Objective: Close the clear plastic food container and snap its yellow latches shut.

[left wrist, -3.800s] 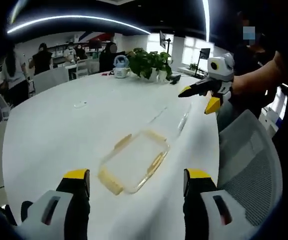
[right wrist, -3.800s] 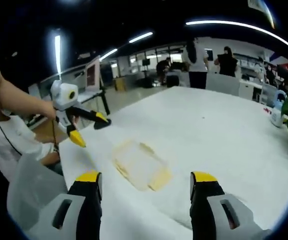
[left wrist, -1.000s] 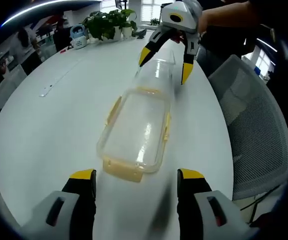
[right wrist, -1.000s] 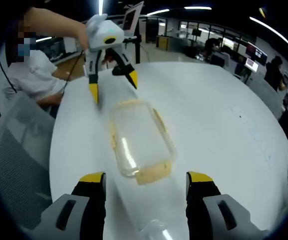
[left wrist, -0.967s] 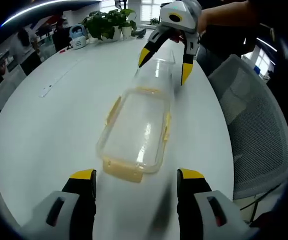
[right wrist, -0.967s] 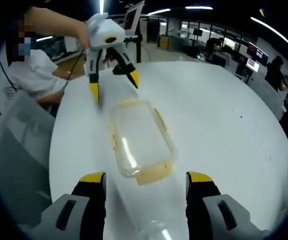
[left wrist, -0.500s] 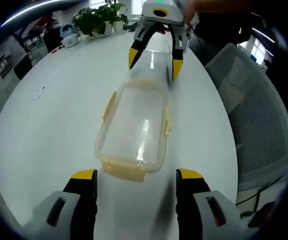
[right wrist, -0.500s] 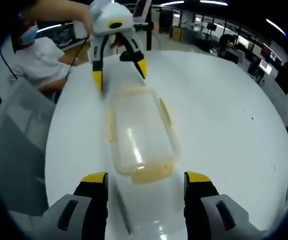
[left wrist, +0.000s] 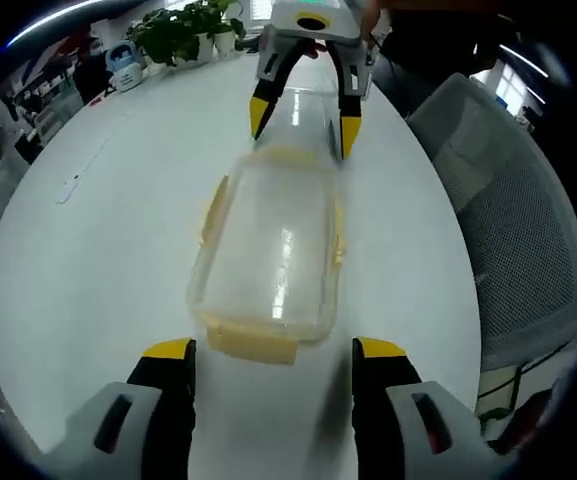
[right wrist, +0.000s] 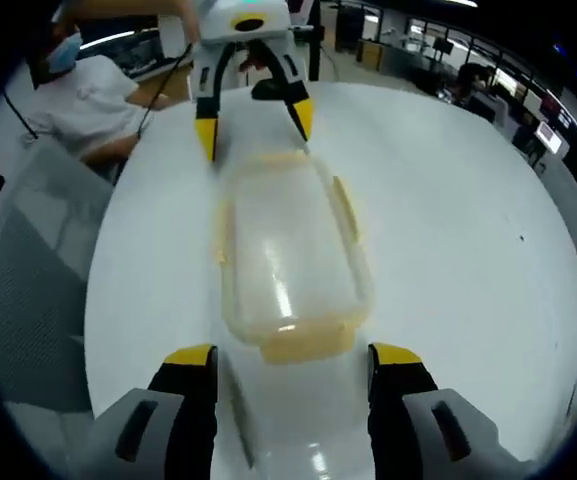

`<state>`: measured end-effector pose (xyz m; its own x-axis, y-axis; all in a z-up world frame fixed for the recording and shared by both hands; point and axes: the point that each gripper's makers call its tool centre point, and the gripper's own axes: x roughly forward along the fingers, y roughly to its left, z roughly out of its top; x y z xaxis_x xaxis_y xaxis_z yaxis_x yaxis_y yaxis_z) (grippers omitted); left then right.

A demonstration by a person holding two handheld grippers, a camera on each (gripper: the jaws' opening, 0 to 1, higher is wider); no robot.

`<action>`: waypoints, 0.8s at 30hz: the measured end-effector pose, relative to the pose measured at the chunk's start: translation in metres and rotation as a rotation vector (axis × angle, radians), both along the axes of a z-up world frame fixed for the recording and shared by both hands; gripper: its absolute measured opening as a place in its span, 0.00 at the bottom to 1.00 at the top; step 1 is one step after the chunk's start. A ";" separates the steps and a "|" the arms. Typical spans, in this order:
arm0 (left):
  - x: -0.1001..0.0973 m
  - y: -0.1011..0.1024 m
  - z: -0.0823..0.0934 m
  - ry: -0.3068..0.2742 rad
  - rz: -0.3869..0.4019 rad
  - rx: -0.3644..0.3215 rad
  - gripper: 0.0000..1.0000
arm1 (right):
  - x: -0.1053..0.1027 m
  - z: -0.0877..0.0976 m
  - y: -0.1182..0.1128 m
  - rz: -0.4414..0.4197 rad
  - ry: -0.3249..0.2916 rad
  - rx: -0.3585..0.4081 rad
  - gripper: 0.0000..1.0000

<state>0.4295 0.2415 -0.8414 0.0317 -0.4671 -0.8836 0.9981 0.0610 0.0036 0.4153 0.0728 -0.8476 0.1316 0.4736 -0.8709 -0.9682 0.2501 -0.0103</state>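
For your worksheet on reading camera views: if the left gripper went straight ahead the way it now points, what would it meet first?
Most likely the yellow latch on the near end of the clear container, which lies straight ahead between the open jaws of the left gripper on the white table. Depth is hard to judge, so it might pass just above.

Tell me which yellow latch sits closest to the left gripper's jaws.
The short-end latch, lying just ahead of the left gripper. The two long-side latches run further up the container; the opposite end latch sits by the right gripper.
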 end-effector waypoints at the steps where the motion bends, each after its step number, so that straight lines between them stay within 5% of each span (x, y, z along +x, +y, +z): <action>1: 0.000 -0.001 0.000 0.006 -0.002 0.001 0.62 | 0.001 0.000 0.000 0.000 0.001 0.002 0.60; 24: 0.007 0.000 -0.013 -0.003 -0.071 0.054 0.59 | 0.003 -0.010 0.001 0.035 0.024 -0.039 0.58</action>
